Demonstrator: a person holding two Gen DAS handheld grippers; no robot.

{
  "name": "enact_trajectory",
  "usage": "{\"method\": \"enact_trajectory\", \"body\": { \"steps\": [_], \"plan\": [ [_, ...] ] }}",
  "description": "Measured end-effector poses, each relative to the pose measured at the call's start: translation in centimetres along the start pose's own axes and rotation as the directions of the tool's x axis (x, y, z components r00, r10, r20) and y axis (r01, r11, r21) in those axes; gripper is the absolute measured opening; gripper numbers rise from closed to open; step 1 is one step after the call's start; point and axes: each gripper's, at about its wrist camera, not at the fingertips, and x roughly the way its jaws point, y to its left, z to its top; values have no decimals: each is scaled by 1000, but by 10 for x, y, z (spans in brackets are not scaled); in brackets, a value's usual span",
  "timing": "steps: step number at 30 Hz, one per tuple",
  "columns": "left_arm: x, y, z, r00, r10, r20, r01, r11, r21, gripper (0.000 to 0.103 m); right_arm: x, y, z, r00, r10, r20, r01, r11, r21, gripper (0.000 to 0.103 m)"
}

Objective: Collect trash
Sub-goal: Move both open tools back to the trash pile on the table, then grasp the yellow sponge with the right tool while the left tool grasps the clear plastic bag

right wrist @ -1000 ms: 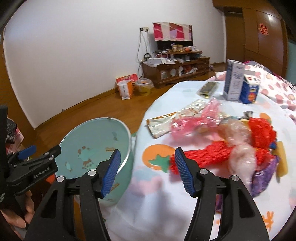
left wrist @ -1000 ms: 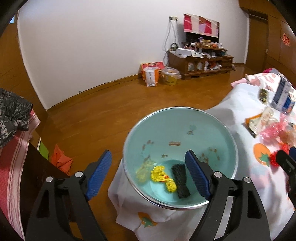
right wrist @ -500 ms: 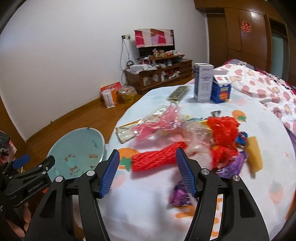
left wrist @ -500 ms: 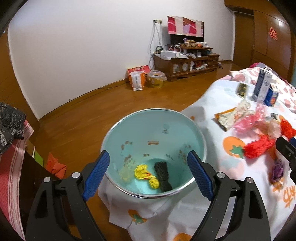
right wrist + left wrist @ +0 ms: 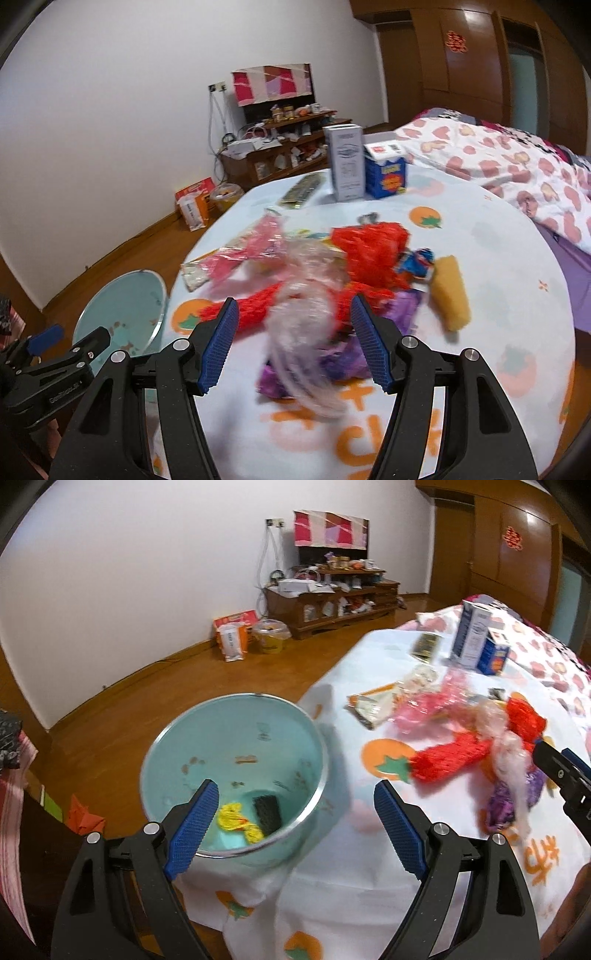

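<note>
One bench [image 5: 498, 258] under a white fruit-print cloth stands against a bed [image 5: 517, 158]. One teal bin [image 5: 236, 738] sits at the bench's left edge, holding two scraps, yellow [image 5: 236, 818] and black [image 5: 266, 809]. The trash pile [image 5: 369, 254] lies mid-bench: two red nets, one pink wrapper, one clear film, one purple wrapper, one yellow sponge [image 5: 450, 295]. Two cartons [image 5: 345, 166] stand behind. Open cloth rings the pile; bare floor lies left. Left claw [image 5: 291, 823] gapes wide, empty, at the bin's rim. Right claw [image 5: 295, 341] is half-spread, empty, above the film. Both have swung rightward, off the bin, toward the pile.
</note>
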Motion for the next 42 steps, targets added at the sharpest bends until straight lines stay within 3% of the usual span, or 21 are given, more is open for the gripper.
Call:
{"method": "enact_trajectory", "body": {
  "steps": [20, 31, 40, 42],
  "plan": [
    [1, -78, -1, 987, -162, -16, 163, 980, 115, 84, -7, -121, -19, 983, -180, -39, 184, 972, 149, 53],
    [7, -130, 19, 970, -241, -13, 240, 957, 165, 84, 27, -131, -1, 985, -144, -94, 157, 978, 140, 52],
    [31, -163, 19, 957, -279, -78, 289, 939, 188, 82, 59, -139, -7, 976, -103, -193, 130, 982, 134, 19],
    [35, -168, 17, 958, -275, -86, 287, 938, 192, 79, 57, -144, -10, 977, -85, -194, 115, 982, 150, 19]
  ]
}}
